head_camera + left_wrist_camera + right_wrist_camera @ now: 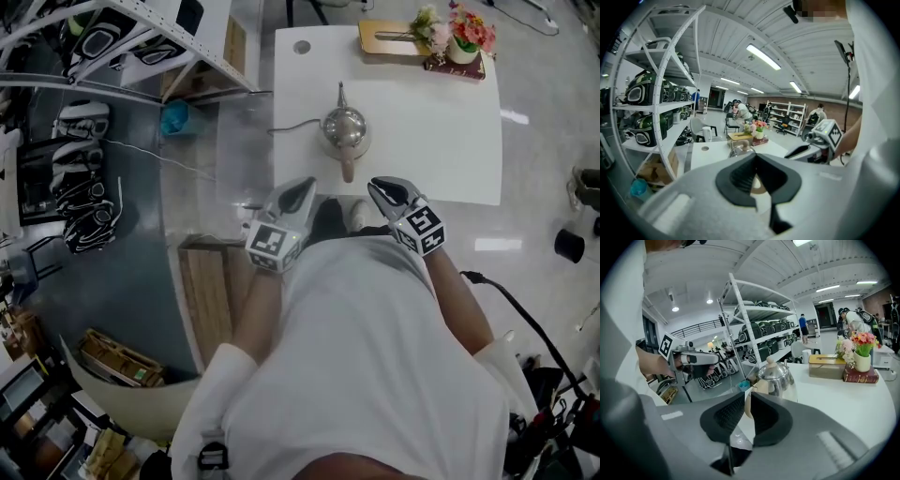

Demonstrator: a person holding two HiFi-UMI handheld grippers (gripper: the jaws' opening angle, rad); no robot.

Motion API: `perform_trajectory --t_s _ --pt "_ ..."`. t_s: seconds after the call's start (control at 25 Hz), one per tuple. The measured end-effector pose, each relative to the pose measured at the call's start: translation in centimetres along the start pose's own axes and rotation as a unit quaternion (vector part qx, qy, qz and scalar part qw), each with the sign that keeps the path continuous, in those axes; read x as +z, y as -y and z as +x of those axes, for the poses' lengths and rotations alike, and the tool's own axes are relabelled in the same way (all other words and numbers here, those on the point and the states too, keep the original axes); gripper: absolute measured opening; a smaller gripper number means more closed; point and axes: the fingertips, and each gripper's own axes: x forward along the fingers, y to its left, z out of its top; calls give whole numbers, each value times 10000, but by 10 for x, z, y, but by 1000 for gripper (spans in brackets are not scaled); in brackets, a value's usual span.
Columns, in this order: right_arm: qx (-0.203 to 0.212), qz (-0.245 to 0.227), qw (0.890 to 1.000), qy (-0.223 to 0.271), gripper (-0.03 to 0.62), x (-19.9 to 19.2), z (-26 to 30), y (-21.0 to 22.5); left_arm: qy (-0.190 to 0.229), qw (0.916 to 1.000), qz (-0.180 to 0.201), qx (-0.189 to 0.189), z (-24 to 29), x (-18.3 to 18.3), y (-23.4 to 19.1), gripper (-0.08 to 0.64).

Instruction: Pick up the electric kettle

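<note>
Steel kettle: rounded body, knobbed lid, tan handle, thin spout.

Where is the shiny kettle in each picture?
Head view: kettle at top middle, on the white table.
Left gripper view: kettle small, near the centre.
Right gripper view: kettle bigger, near the centre.
Shared landmark: the flowers beyond the kettle.

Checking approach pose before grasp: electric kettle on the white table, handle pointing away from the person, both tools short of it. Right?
Not quite. The electric kettle on the white table has its handle pointing toward the person, spout away; the head view shows it. The left tool and right tool are both short of it.
</note>
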Motion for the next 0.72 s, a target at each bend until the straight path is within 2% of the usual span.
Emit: perform_trajectory --t_s 0.72 --pt "444 98 9959 -783 153 -27 60 9 -237 9994 -241 74 1 -19 -36 3"
